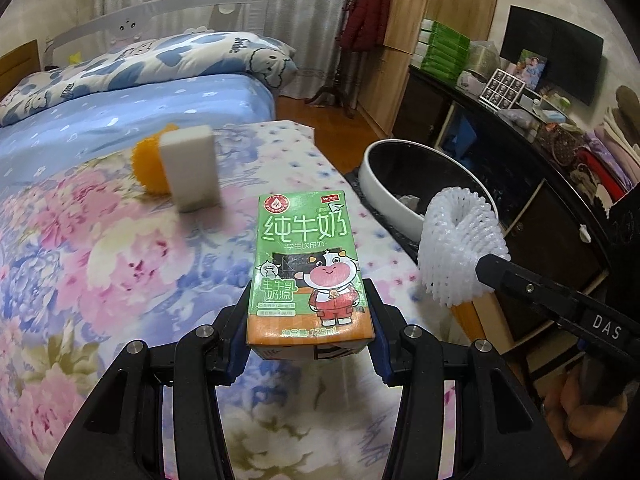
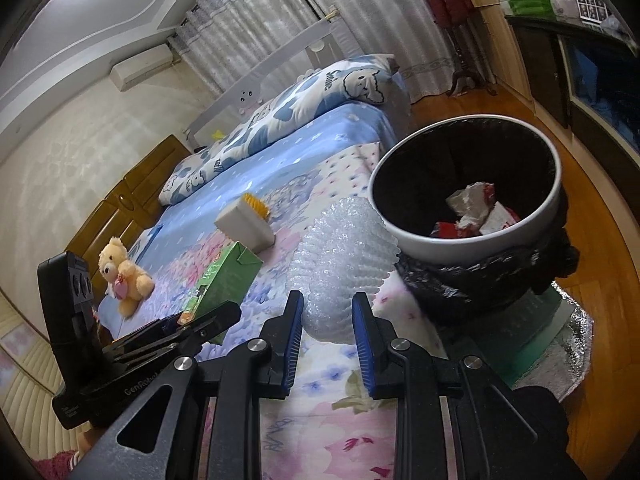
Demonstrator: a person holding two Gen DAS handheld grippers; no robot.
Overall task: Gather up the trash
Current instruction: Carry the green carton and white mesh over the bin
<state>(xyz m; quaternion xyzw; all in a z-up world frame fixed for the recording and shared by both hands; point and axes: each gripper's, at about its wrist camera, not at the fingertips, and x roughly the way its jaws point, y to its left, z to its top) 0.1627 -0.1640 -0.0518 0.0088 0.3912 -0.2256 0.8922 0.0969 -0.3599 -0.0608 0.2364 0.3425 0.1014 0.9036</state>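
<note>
A small green and orange milk carton (image 1: 308,272) printed with a cartoon cow is clamped upright in the left gripper (image 1: 308,344) above the flowered bedspread (image 1: 100,280), while a white foam mesh fruit sleeve (image 2: 340,264) is pinched in the right gripper (image 2: 327,320), angled down beside the black-lined white bin (image 2: 472,236).

Teddy bear (image 2: 124,276) on bed (floral spread (image 1: 100,280)); red coat (image 1: 370,14) hanging.

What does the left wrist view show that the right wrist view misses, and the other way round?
Only the left wrist view shows the milk carton's printed front and the TV. Only the right wrist view shows the teddy bear and the red and white wrappers in the bin. Both show the bin, the foam net in the right gripper, the carton in the left gripper, and the white sponge.
</note>
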